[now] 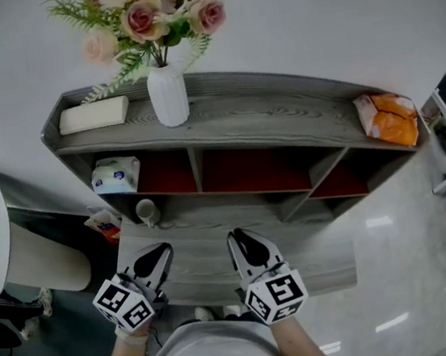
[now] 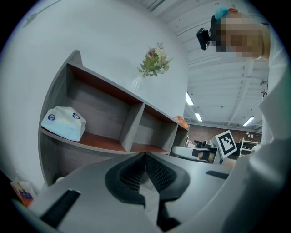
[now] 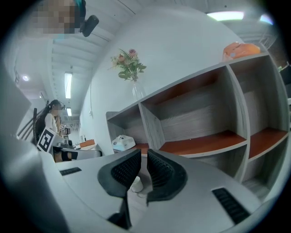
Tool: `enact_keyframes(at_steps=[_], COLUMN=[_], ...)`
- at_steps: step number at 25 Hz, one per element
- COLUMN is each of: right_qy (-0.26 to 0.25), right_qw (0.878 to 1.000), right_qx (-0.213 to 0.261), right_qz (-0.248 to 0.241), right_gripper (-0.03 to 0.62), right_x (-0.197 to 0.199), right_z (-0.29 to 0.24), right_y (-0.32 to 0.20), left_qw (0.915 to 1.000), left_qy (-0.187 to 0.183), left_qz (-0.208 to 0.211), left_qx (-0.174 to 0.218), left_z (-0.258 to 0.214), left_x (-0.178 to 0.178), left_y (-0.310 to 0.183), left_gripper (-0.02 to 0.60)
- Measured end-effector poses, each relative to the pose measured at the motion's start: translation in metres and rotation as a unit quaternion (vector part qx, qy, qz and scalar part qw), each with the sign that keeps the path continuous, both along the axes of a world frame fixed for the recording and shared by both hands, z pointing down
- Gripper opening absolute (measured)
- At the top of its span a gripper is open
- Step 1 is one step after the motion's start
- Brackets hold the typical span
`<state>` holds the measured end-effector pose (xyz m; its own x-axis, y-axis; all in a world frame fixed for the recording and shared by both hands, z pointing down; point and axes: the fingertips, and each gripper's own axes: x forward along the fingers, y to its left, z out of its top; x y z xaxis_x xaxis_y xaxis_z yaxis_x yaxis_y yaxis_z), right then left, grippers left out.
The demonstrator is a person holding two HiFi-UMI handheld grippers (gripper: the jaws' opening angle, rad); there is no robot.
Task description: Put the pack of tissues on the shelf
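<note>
The pack of tissues (image 1: 115, 176), white with blue marks, lay in the leftmost compartment of the shelf (image 1: 280, 117), at the left of the head view. By that reading the placing looked done, and the step in hand was getting clear.

The left gripper (image 1: 156, 257) and the right gripper (image 1: 247, 247) both hung low in the frame, close to the person's body and well apart from the pack. The left gripper's fingers (image 2: 132, 170) were pressed together with nothing between them. The right gripper's fingers (image 3: 120, 170) stood slightly apart and held nothing; only a white cup (image 1: 148, 212) showed beyond the gap.

Doing this well probably meant drawing both grippers straight back and low, away from the cup on the ledge just below the pack's compartment. A sideways sweep there could tip the cup.

- **Shelf compartments:** the left one held the tissues, while the middle and right ones showed only their red-brown floors.
- **Vase:** the white vase (image 1: 168, 95) at upper centre held pink flowers (image 1: 148, 12).
- **Cup:** its contents could not be made out.
- **Shelf top:** it also carried a beige box (image 1: 94, 115) at its left end and an orange pack (image 1: 390, 117) at its right.
</note>
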<state>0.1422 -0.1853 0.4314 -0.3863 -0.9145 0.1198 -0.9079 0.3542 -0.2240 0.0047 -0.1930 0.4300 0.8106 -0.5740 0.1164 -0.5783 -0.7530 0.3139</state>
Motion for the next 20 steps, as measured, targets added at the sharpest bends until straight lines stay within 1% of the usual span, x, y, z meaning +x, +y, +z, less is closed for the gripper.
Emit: enact_keyframes(at_steps=[5,9,12,20], right_qy=[-0.003,0.011,0.007,0.010], right_qw=[1.000,1.000,1.000,1.000], right_qx=[-0.004,-0.002,-0.003,-0.006], right_qz=[-0.007,-0.012,-0.013,-0.011], right_gripper=[0.049,0.049,0.049,0.049], right_x=[-0.003,-0.007,-0.009,-0.012], right_z=[0.005,0.006,0.007,0.012], right_y=[0.001,0.002,0.000,-0.002], left_qw=[1.0000,1.0000,1.0000,0.9999], left_qy=[-0.001,0.000,-0.001,-0.004], left_qz=[0.001,-0.002,-0.002,-0.013], left_qx=[-0.001,-0.004,-0.006,-0.009], left_z=[0.002,0.004,0.005,0.009], left_x=[0.001,0.000,-0.002,-0.015], left_y=[0.001,0.002,0.002,0.001], left_gripper=[0.017,0.017,0.017,0.017])
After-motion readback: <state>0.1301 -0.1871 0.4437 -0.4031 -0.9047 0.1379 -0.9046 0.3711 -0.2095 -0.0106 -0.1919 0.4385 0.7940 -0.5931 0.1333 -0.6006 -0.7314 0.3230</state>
